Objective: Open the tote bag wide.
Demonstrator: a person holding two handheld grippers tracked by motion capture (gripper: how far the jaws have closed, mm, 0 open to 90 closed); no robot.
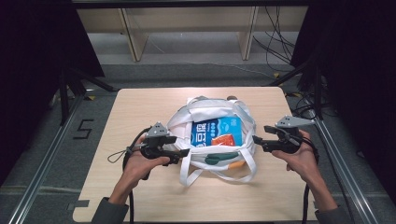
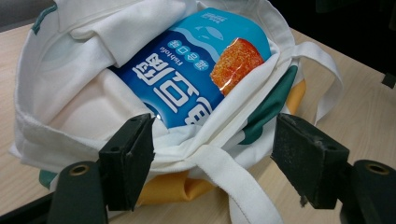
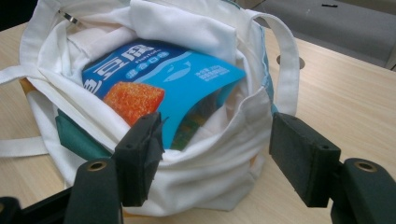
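From the high view, a white bag [image 1: 210, 135] sits near the middle of the tabletop [image 1: 140, 196], its mouth open upward. A blue packet [image 1: 217, 132] lies inside it, with an orange picture toward its near right corner. Green and orange patches show on the bag's near side, and a strap [image 1: 196, 175] loops out onto the tabletop toward me. My left claw [image 1: 184, 152] is at the bag's left near edge and my right claw [image 1: 256, 139] at its right edge; my hands hold each from below.

In the left claw view, my left claw [image 2: 212, 154] stands open, jaws wide apart. The bag's rim [image 2: 187, 140] runs between them, and one jaw lies against the cloth just below the packet [image 2: 187, 74]. A strap [image 2: 238, 186] passes through the gap toward the camera. The other jaw is clear of the bag, over bare tabletop.

In the right claw view, my right claw [image 3: 215, 151] is also open. The bag's rim [image 3: 219, 135] bulges between the jaws; one jaw overlaps the packet's [image 3: 173, 79] lower edge, the other stands beside the bag's side over the tabletop. A strap [image 3: 287, 60] arches over the far side.
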